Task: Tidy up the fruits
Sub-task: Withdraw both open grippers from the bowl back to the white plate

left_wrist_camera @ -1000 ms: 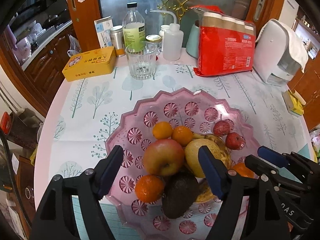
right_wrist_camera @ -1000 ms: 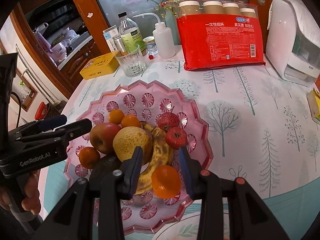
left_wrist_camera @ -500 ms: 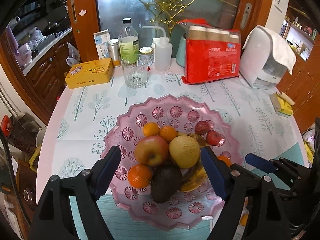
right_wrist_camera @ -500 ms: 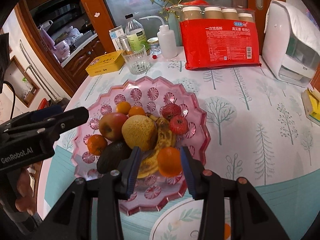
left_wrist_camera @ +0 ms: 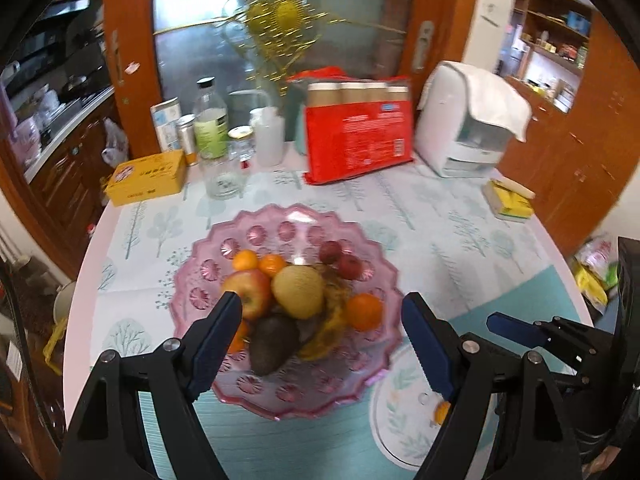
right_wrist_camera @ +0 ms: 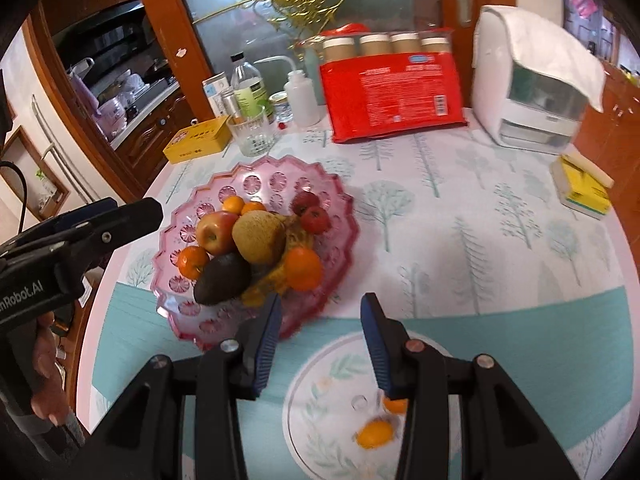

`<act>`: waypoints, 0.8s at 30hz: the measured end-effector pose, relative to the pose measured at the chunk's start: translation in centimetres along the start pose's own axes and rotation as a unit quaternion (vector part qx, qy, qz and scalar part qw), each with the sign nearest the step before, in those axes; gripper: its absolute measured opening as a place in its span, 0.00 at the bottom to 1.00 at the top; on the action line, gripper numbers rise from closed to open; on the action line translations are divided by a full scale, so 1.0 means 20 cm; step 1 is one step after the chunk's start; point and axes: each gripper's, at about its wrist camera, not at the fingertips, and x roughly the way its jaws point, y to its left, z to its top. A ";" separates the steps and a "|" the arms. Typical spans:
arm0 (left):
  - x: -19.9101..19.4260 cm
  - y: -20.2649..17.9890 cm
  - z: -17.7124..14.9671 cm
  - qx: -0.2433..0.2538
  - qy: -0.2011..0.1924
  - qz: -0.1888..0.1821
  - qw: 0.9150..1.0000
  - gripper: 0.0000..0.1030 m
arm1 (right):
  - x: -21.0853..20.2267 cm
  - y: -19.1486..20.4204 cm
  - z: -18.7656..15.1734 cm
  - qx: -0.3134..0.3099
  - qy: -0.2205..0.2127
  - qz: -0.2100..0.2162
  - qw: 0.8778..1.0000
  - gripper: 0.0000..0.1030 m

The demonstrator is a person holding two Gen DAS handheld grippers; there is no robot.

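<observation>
**Reader:** On the round table, where does everything sit, and what has changed?

**Describer:** Your pink glass fruit bowl point(right_wrist_camera: 336, 216) rests on the tree-print tablecloth point(right_wrist_camera: 460, 208), piled with an apple point(right_wrist_camera: 214, 232), a pear point(right_wrist_camera: 258, 236), an avocado point(right_wrist_camera: 222, 280), a banana, small red fruits and several tangerines. Over the last second both of your tools have pulled back and up, so the bowl now looks smaller and farther off. The tangerine point(right_wrist_camera: 303, 268) that was framed between the right fingers a second ago lies in the bowl, untouched.

**Reader:** What are my grippers doing?

**Describer:** Your left gripper point(left_wrist_camera: 322, 340) has its fingers spread wide and holds nothing; it hovers above the near side of the bowl. Your right gripper point(right_wrist_camera: 320, 340) is also parted and empty, hanging over the near rim of the bowl and a white floral plate point(right_wrist_camera: 320, 384).

**Reader:** Is anything on that plate?

**Describer:** Two small orange fruits point(right_wrist_camera: 374, 434) lie there, blurred. My judgement: sorting onto the plate has started, most fruit remains in the bowl, and the retreat suggests you are between picks.
</observation>
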 end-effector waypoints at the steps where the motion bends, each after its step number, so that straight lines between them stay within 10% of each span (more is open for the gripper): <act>1: -0.02 -0.02 -0.01 0.004 -0.001 -0.005 1.000 0.78 | -0.03 -0.02 -0.02 0.003 -0.001 -0.003 1.000 0.40; 15: -0.10 -0.33 -0.14 0.022 0.005 -0.027 0.999 0.79 | -0.40 -0.28 0.00 -0.034 -0.022 -0.041 0.998 0.40; 24: 0.20 -0.53 -0.40 -0.022 0.068 -0.001 0.997 0.80 | -0.07 -0.46 0.00 -0.111 0.055 0.052 0.991 0.40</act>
